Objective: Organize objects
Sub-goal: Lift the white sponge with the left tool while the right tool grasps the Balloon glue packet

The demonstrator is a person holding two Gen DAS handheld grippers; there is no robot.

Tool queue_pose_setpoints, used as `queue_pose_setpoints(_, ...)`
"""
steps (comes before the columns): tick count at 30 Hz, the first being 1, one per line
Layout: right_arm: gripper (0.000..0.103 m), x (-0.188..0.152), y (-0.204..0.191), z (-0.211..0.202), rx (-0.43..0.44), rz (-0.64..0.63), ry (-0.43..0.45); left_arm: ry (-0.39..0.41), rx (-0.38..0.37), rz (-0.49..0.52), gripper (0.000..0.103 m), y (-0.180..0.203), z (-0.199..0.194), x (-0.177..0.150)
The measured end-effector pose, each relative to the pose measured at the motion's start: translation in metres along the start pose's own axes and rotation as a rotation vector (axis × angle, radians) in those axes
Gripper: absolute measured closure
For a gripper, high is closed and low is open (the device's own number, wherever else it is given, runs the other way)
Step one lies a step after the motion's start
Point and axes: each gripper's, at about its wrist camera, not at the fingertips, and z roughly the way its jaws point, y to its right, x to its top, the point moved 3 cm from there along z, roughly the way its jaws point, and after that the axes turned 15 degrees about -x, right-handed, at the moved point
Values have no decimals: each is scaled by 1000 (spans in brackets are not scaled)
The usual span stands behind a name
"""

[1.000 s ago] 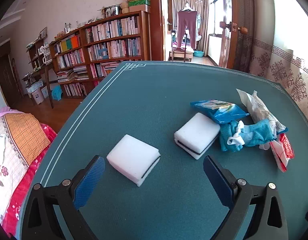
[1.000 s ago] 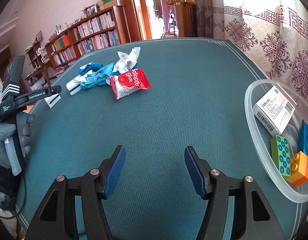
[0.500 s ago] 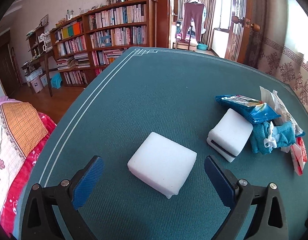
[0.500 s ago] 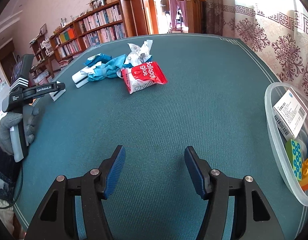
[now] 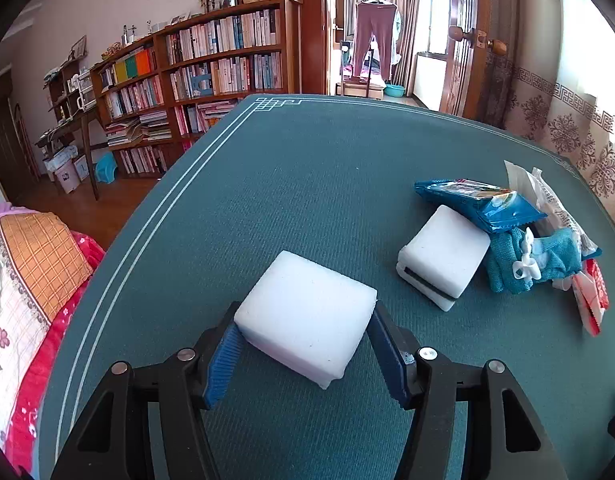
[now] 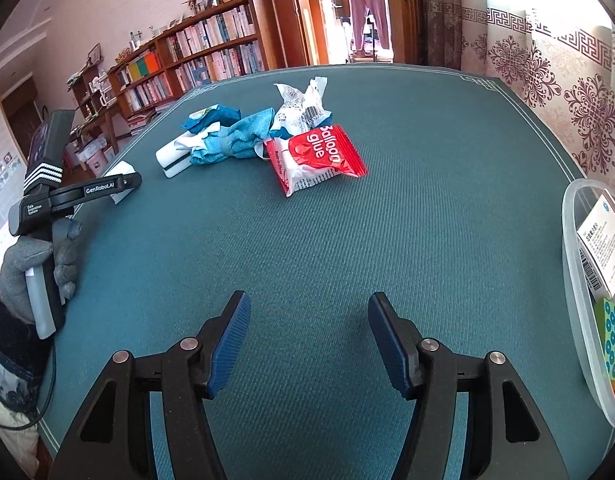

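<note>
Left gripper (image 5: 305,344): jaws drawn in on the near sponge (image 5: 307,316), a blue pad against each of its side faces; whether the grip is firm enough to lift, I cannot tell.
Near sponge: white block on the green surface (image 5: 307,168), at its near left part, set a little askew between the pads, one corner toward the camera.
Right gripper (image 6: 308,344): jaws wide, nothing between them, over bare surface at the near middle.
Second sponge (image 5: 443,256): white with a dark band, further off and to the right of the held one, touching the pile.
Pile: blue packet (image 5: 479,204) lying on the second sponge's far edge, teal cloth (image 5: 531,256) just beside it, red packet (image 6: 319,160) on the right.
Tub (image 6: 575,280): clear, at the right edge in the right wrist view, holding a box and toy blocks; well apart from the sponge.
Key relation: the sponge sits squarely between the left jaws, so the left hand is the one to carry it; the tub probably lies across the surface to the right, nearer the right gripper.
Likely step: lift, then carry rightward.
</note>
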Motion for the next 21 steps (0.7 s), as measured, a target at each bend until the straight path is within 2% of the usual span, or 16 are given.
queue_pose_setpoints(6,40,19,1,12,28,48,-20,29,-34,29,39,11,-10,-1)
queue_pose_setpoints(16,37,61,0,48,161,200,-88,26,-73,47,39,24,-10,-5)
queue_pose_setpoints(21,37,80,-6,62,162,239,-90,26,-87,47,39,25,-10,-5)
